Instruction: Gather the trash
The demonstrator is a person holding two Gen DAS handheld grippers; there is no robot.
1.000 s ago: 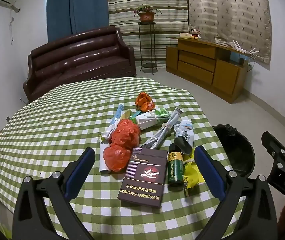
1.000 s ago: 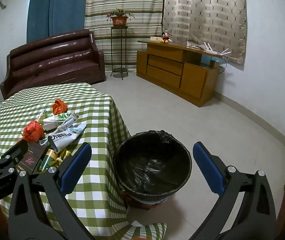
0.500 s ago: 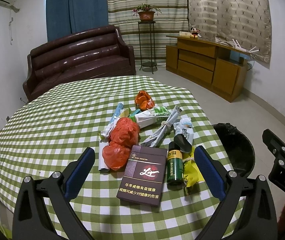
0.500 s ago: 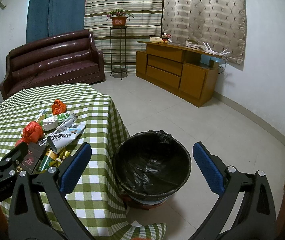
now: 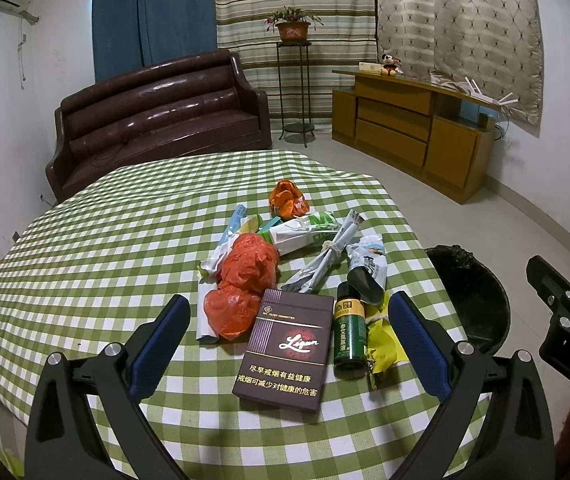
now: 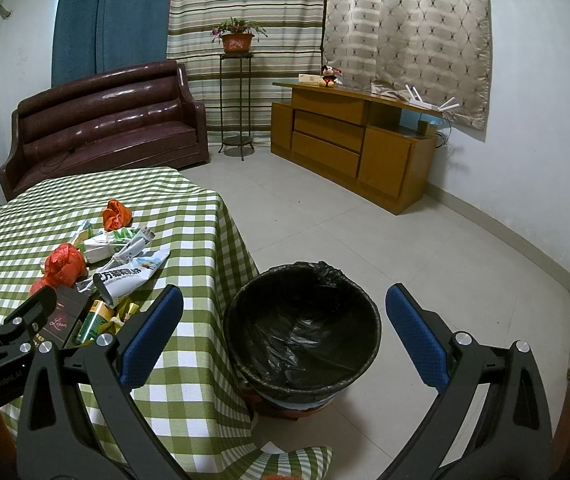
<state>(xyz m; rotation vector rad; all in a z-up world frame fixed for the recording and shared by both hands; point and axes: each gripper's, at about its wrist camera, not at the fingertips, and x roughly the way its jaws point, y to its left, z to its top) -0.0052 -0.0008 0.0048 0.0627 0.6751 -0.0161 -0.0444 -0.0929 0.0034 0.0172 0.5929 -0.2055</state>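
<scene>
Trash lies in a heap on the green checked table [image 5: 97, 248]: a dark cigarette box [image 5: 287, 344], a small green bottle [image 5: 348, 330], a red plastic bag [image 5: 245, 280], an orange bag [image 5: 288, 199], a yellow wrapper [image 5: 383, 338] and several paper wrappers [image 5: 309, 232]. My left gripper [image 5: 285, 340] hangs open just above the cigarette box, which shows between its fingers. A bin lined with a black bag [image 6: 303, 328] stands on the floor right of the table. My right gripper [image 6: 285, 332] is open over the bin, holding nothing.
A brown sofa [image 5: 157, 120] stands behind the table, a plant stand [image 5: 293, 92] and a wooden cabinet [image 5: 413, 128] along the far wall. The table edge [image 6: 221, 280] drops beside the bin. Tiled floor [image 6: 405, 248] stretches right of the bin.
The left view has drifted slightly, so the trash heap sits a little lower in frame. Both grippers stay open and nothing was picked up.
</scene>
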